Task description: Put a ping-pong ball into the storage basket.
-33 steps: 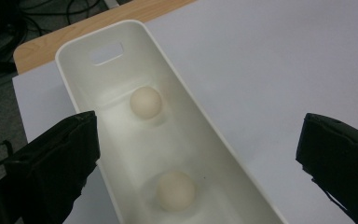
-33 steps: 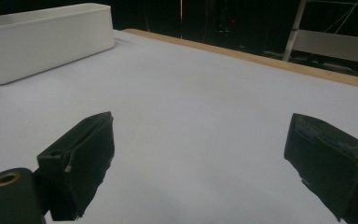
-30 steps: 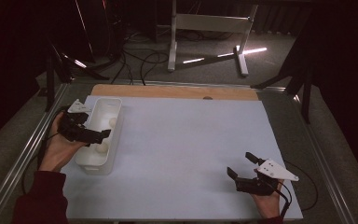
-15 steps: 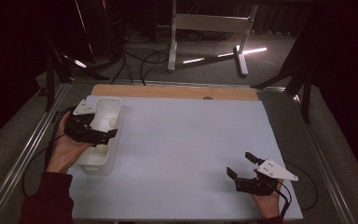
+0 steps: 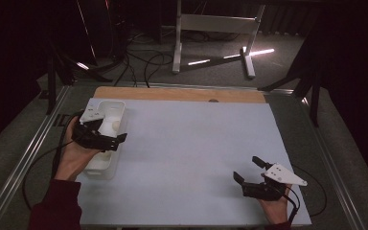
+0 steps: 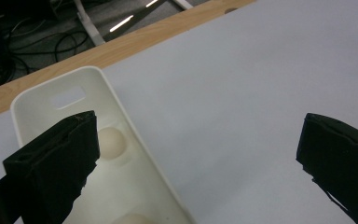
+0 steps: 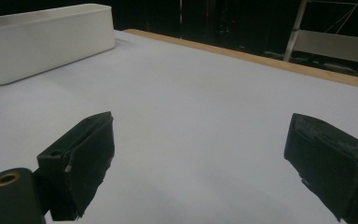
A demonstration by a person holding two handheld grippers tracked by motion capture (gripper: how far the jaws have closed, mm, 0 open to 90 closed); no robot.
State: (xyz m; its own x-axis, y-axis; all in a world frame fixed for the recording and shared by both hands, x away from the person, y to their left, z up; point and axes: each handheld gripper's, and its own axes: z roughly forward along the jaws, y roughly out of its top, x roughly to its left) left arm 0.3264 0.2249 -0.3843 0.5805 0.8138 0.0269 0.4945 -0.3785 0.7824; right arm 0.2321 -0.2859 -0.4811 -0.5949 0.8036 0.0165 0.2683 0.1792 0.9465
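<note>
The bin [image 5: 106, 139] is white, and the egg [image 6: 111, 143] inside it is cream. The table cover [image 5: 191, 153] is pale grey-blue with a tan wooden edge [image 5: 172, 94]. Both the left gripper [image 5: 112, 141] and the right gripper [image 5: 249, 171] are black with grey plates.

The tray [image 5: 117, 108] lies at the far left of the mat [image 5: 191, 143], lengthwise from near to far. Two eggs lie in it, one [image 6: 112, 142] farther, one [image 6: 133, 219] nearer. The left gripper [image 5: 117, 140] hangs over the tray's right rim. The right gripper [image 5: 249, 168] rests at the near right of the mat, well apart from the tray. A wooden edge [image 5: 172, 93] runs behind the mat.
</note>
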